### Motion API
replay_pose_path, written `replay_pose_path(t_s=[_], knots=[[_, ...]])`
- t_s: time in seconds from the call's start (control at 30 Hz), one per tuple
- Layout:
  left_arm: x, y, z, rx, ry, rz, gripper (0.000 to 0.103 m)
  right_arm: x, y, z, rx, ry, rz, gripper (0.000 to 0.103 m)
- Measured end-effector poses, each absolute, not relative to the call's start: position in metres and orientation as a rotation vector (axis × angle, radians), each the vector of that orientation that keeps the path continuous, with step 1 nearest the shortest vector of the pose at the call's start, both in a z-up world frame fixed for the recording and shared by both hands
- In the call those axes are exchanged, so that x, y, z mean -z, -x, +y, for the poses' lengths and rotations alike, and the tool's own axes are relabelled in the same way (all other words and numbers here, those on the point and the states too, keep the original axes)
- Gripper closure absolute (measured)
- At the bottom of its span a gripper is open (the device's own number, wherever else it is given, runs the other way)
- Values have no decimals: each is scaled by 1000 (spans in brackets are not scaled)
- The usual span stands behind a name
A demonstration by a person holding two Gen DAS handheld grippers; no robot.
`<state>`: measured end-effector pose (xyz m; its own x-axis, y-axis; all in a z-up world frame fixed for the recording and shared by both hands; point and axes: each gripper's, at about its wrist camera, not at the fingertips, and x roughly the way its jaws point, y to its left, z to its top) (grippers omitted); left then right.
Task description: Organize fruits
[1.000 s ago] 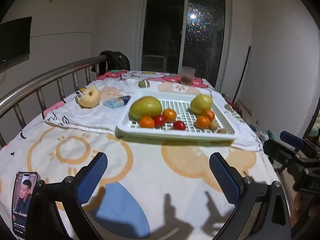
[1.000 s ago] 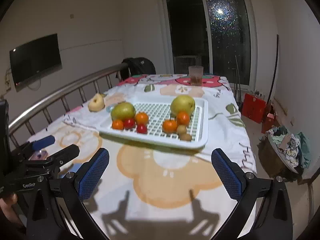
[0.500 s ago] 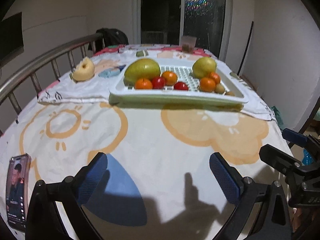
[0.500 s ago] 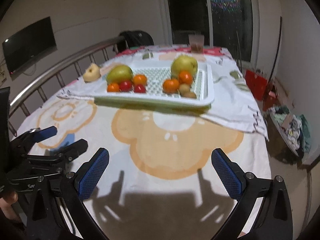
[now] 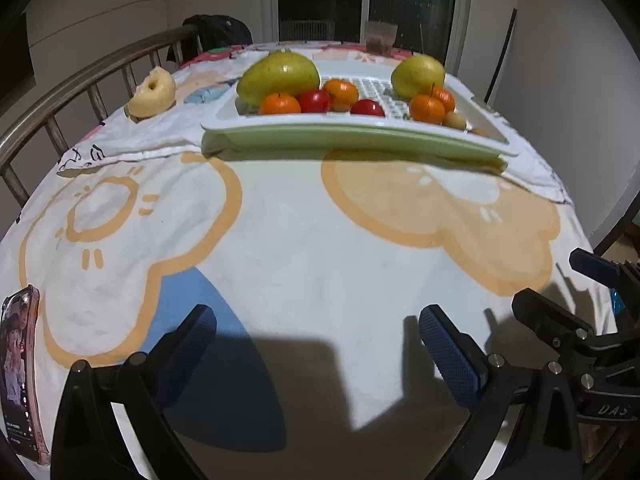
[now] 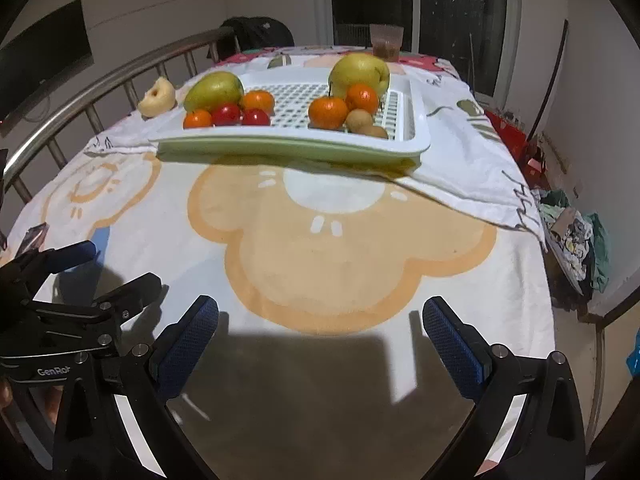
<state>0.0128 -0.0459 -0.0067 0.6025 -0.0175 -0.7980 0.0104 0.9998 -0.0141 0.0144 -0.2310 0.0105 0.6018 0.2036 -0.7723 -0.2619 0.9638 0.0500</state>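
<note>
At your far left a phone (image 5: 19,376) lies face up on the patterned blanket (image 5: 304,248), its screen lit. Your left gripper (image 5: 318,350) hangs just above the blanket near its front edge, jaws spread wide and holding nothing. Further back on the left, a cut pale apple (image 5: 153,92) sits alone on the white cloth (image 5: 132,136), beside the metal rail (image 5: 80,80) and apart from the white tray (image 5: 344,124). In the tray, left to right, you have a large green mango (image 5: 279,74), an orange mandarin (image 5: 280,104), a red tomato (image 5: 315,100), a second mandarin (image 5: 341,90) and another tomato (image 5: 367,107); then a gap of bare grid, and a yellow-green pear (image 6: 359,72) with two mandarins (image 6: 328,112) and two small brown fruits (image 6: 359,120), possibly kiwis, though the view is soft there. A plastic cup (image 6: 386,42) stands behind the tray. Your right gripper (image 6: 320,346) hovers beside the left one, low over the blanket, jaws likewise wide apart and empty.
</note>
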Motion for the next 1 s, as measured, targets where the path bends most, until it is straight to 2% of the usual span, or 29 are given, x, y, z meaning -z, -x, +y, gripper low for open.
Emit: replay_pose_path(t_s=[0.27,1.0], knots=[[11,-14,-46,4,4,952,0,1,-20,-229,-264,86,946,0],[11,-15,-46,6,7,953,0,3,-20,-228,-245,112,954,0]])
